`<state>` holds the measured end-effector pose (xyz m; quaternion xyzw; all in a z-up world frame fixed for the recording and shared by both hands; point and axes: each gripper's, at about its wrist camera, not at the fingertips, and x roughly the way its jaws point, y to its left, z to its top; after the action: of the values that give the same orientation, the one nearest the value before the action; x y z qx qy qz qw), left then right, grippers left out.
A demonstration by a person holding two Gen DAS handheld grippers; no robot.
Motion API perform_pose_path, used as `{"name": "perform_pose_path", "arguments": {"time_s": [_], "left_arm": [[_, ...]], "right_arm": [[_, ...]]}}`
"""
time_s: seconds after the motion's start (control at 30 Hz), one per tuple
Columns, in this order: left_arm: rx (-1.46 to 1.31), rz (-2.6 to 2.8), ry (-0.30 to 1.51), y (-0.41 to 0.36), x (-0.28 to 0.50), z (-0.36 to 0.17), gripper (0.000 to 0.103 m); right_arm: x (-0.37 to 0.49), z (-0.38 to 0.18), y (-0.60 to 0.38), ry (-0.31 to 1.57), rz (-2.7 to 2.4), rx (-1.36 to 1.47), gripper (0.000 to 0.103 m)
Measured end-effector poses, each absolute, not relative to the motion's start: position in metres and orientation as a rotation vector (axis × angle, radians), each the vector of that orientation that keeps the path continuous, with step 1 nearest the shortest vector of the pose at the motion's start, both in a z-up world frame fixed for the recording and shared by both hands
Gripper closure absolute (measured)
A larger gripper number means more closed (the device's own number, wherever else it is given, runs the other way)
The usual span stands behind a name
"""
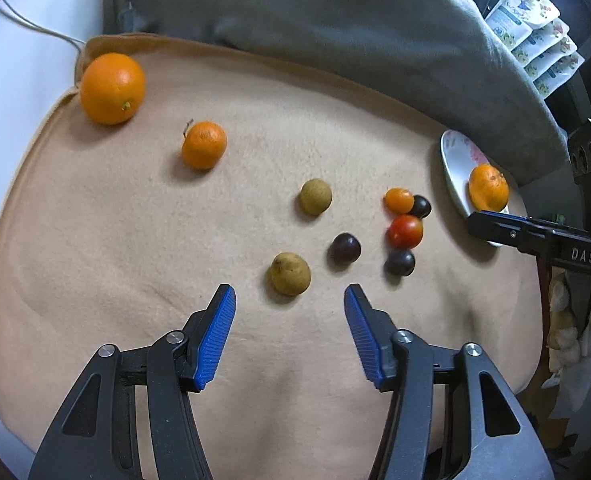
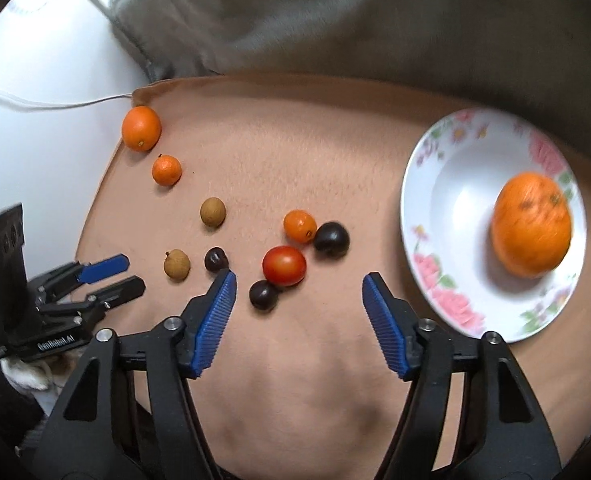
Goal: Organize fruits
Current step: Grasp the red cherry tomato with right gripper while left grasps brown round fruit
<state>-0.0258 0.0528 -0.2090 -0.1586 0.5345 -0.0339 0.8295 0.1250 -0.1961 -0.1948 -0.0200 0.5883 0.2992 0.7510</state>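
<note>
Fruits lie on a tan cloth (image 1: pixel 135 260). A floral plate (image 2: pixel 455 168) at the right holds one mandarin (image 2: pixel 531 224). A large orange (image 1: pixel 112 88) and a mandarin (image 1: pixel 203 145) lie at the far left. Two brown longans (image 1: pixel 290 273) (image 1: pixel 315 196) lie mid-cloth. A red tomato (image 2: pixel 284 265), a small orange tomato (image 2: pixel 299 225) and three dark round fruits (image 2: pixel 331 239) cluster between the longans and the plate. My left gripper (image 1: pixel 290 300) is open and empty just short of the near longan. My right gripper (image 2: pixel 298 286) is open and empty over the cluster.
A grey blanket (image 1: pixel 335 20) is heaped along the cloth's far edge. A white cable (image 2: pixel 55 102) runs over the white surface at the left. Printed packets (image 1: pixel 535 36) stand at the far right. The plate also shows in the left wrist view (image 1: pixel 459 160).
</note>
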Motion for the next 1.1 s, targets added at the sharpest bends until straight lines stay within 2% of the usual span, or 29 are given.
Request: {"name": "perform_pose_path", "arguments": {"time_s": [0.13,0.27,0.63,0.8,0.93,1.1], "left_arm": [[-0.329,-0.087,1.147,0.052,-0.024,-0.218,0.049],[-0.295,-0.108,1.167,0.046,-0.017,-0.225,0.057],[-0.207,-0.113,1.206,0.033,-0.001,-0.232,0.057],[-0.142,-0.106,1.207,0.017,0.014,-0.239,0.064],[-0.11,-0.099,1.208,0.009,0.023,-0.244,0.075],[-0.082,-0.094,1.203,0.0,0.03,-0.247,0.077]], "right_arm": [[0.126,-0.209,-0.189,1.332,0.63,-0.001,0.043],[0.129,-0.221,-0.184,1.373,0.601,0.037,0.046],[0.138,-0.242,-0.165,1.412,0.541,0.023,0.05],[0.14,-0.244,-0.159,1.414,0.536,-0.003,0.05],[0.14,-0.245,-0.156,1.414,0.538,-0.011,0.051],[0.143,-0.246,-0.148,1.42,0.554,-0.018,0.057]]}}
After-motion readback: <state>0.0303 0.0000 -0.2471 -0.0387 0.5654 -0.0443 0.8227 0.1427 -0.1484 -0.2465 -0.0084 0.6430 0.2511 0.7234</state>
